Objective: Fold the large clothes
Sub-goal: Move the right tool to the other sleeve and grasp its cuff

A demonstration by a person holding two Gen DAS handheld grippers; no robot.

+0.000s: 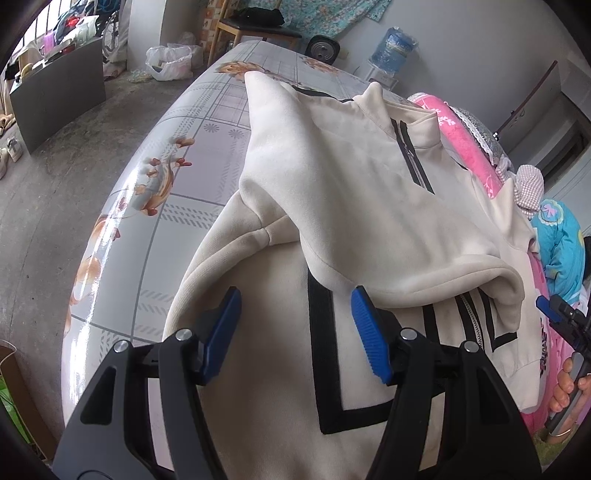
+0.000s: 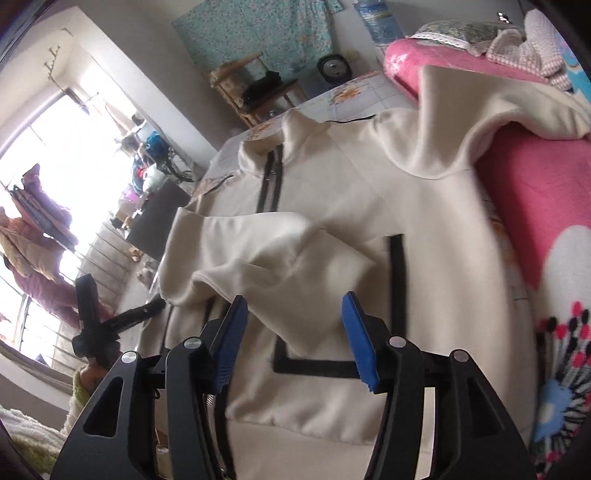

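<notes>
A cream zip-up jacket (image 1: pixel 332 192) with black trim lies front up on a table covered with a floral oilcloth (image 1: pixel 177 177). One sleeve (image 1: pixel 406 258) is folded across its chest. My left gripper (image 1: pixel 295 328) is open and empty, just above the jacket's lower front. My right gripper (image 2: pixel 295 332) is open and empty over the jacket (image 2: pixel 332 206), near the folded sleeve's cuff (image 2: pixel 306 280). The other sleeve (image 2: pixel 480 118) drapes up onto a pink blanket (image 2: pixel 535 206). The right gripper also shows at the right edge of the left wrist view (image 1: pixel 554 310).
The pink blanket (image 1: pixel 465 136) and other bedding lie along the table's right side. A concrete floor (image 1: pixel 55 192) lies to the left, with a dark cabinet (image 1: pixel 59 103), a plastic bag (image 1: pixel 170 61), a chair (image 1: pixel 251 26) and a water bottle (image 1: pixel 391 48) beyond.
</notes>
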